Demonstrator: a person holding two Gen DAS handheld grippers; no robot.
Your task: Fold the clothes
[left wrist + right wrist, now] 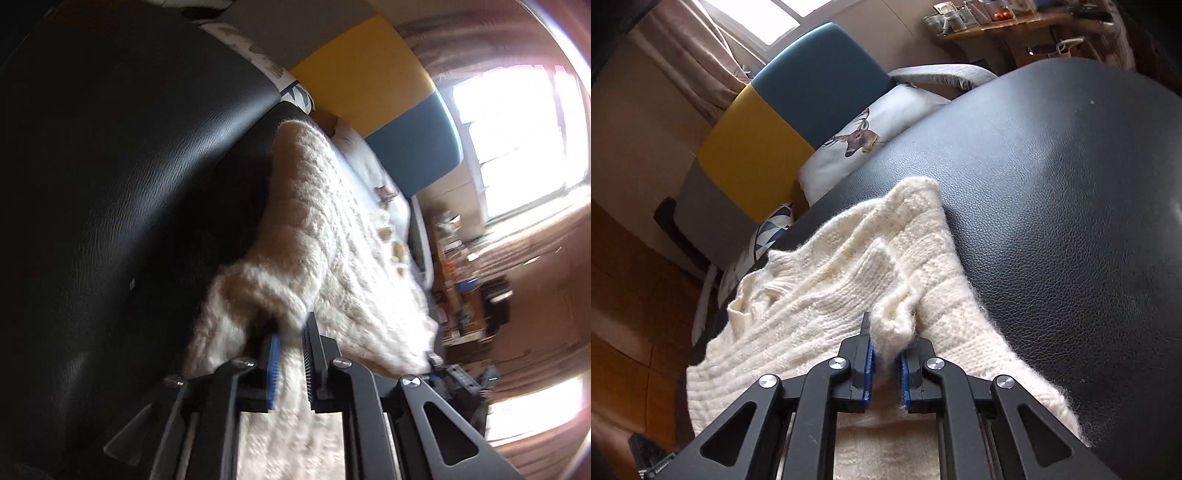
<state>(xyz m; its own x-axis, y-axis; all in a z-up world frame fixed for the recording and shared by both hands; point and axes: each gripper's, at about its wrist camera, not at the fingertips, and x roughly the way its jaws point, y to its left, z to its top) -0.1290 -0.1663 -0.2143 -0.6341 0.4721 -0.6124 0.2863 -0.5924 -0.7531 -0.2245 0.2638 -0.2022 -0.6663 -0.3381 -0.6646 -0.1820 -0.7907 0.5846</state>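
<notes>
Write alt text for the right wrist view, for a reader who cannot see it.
The right gripper pinches a raised fold of a fluffy cream knitted sweater lying on a black leather-like surface. A deer-print white cushion lies behind.

Left gripper (290,345): matte black linkage arms with triangular cut-outs, joined by round silver screw heads. One finger carries a blue ribbed pad (273,363); the facing finger shows a black toothed edge. Thin metal rods run back between the arms.

Right gripper (886,356): same black build, four silver screws, triangular cut-outs, blue ribbed pads (870,376) on both fingers. Small pale lettering at the lower left body, illegible.
</notes>
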